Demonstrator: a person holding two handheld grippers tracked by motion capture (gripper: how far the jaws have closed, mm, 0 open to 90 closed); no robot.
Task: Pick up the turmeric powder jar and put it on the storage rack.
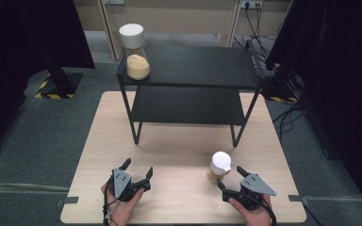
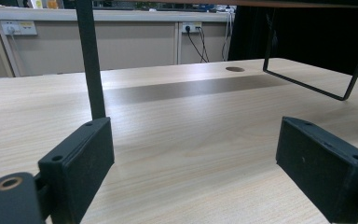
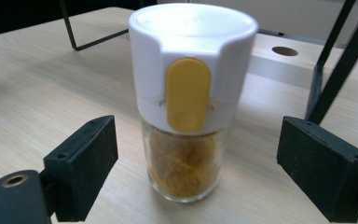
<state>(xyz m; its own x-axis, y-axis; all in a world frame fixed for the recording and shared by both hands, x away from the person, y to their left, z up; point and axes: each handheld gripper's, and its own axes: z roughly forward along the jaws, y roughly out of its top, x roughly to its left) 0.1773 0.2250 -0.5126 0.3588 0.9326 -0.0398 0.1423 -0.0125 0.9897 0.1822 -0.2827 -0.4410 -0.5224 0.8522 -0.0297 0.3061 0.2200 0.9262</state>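
- Reaching for the spice jar (image 3: 193, 100) looks like the step in hand: the right gripper (image 1: 229, 179) sits just in front of it at the near right of the table (image 1: 179, 141), jaws spread wide with the jar between and just ahead of them, not yet touching.
- Judging from this, the work is at its start: nothing is gripped or lifted, and the closing, the lift and any placing are all left to do.
- The left gripper (image 1: 138, 170) rests low at the near left of the table, jaws also apart and holding nothing; in the left gripper view bare wood lies between its pads (image 2: 81, 163).
- The black two-level shelf (image 1: 188, 70) stands at the far side of the table, well apart from the jar. A larger jar (image 1: 135, 52) with a white lid and pale contents stands on the left end of its top level, so the shelf may be where the small one goes, though that is only a guess.
- The spice jar stands upright: a small clear glass body about half full of orange-brown powder, under a tall white plastic cap (image 3: 193, 28) wider than the glass.
- A yellow oval tab (image 3: 188, 93) on the cap faces the right gripper's camera; faint powder smudges mark the white around it.
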